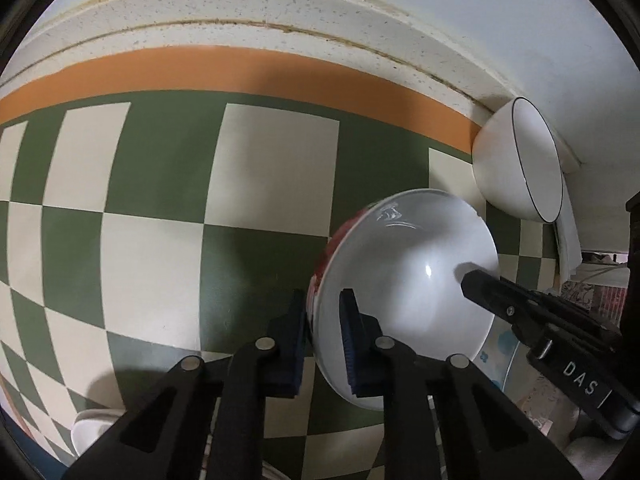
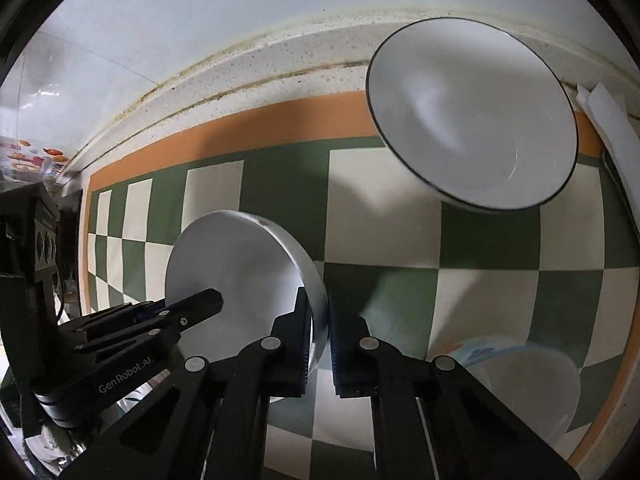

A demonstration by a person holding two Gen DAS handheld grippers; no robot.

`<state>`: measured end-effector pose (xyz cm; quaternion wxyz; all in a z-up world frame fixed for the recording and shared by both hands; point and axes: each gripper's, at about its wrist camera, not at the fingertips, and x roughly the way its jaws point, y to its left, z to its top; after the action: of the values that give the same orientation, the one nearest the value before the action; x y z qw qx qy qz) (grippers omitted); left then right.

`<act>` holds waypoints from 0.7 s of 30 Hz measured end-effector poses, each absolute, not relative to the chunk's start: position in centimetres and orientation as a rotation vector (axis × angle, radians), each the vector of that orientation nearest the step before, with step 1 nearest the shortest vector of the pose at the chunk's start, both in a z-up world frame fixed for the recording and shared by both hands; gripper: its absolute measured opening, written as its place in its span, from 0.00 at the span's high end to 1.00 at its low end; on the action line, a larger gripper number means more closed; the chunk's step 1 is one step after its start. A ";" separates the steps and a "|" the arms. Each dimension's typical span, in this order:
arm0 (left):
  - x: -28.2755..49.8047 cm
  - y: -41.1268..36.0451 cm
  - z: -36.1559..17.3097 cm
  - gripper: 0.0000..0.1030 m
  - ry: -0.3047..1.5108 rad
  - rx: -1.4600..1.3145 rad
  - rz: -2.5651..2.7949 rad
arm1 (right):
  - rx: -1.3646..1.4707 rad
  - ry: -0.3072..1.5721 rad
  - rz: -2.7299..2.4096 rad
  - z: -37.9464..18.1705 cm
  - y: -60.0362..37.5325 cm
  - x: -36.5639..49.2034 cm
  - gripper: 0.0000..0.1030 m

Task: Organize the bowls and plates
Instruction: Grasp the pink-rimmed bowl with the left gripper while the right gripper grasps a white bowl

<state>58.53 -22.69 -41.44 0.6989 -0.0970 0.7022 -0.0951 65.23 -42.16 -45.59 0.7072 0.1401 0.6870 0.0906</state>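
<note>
Four dishes show in all: three bowls and one white dish (image 1: 92,424), low at 7 o'clock in the left wrist view and too cropped to name. All sit over a green-and-cream checked tabletop (image 1: 260,160) with an orange border.

The left hand-held gripper (image 1: 323,314) is clenched on the near rim of the red bowl (image 1: 400,280), one finger outside and one inside. This bowl is tipped on edge at 4 o'clock, glossy white inside and red-patterned outside (little of the pattern shows).

At 2 o'clock the black-rimmed bowl (image 1: 504,168), plain white, sits at the back edge.

In the right wrist view the red bowl (image 2: 240,272) lies at 7 o'clock, with the right hand-held gripper (image 2: 320,316) pinching its other rim. The black-rimmed bowl (image 2: 472,120) is at 1 o'clock and the flowered bowl (image 2: 520,380), white with blue marks, at 4 o'clock.
</note>
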 end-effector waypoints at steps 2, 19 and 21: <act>58.2 -22.9 -40.7 0.87 1.553 -0.203 -0.218 | 0.305 1.516 0.201 -44.9 -42.1 64.7 0.91; 47.4 -27.0 -33.4 0.87 1.509 -0.092 -0.399 | 0.451 1.454 0.124 -36.9 -47.2 49.2 0.91; 46.0 -27.6 -34.3 0.87 1.535 -0.080 -0.413 | 0.477 1.464 0.110 -37.7 -48.0 47.3 0.91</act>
<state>46.00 -27.59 -34.30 0.6998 -0.0358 0.6889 -0.1856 47.27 -48.05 -37.66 0.7167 0.2154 0.6614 0.0499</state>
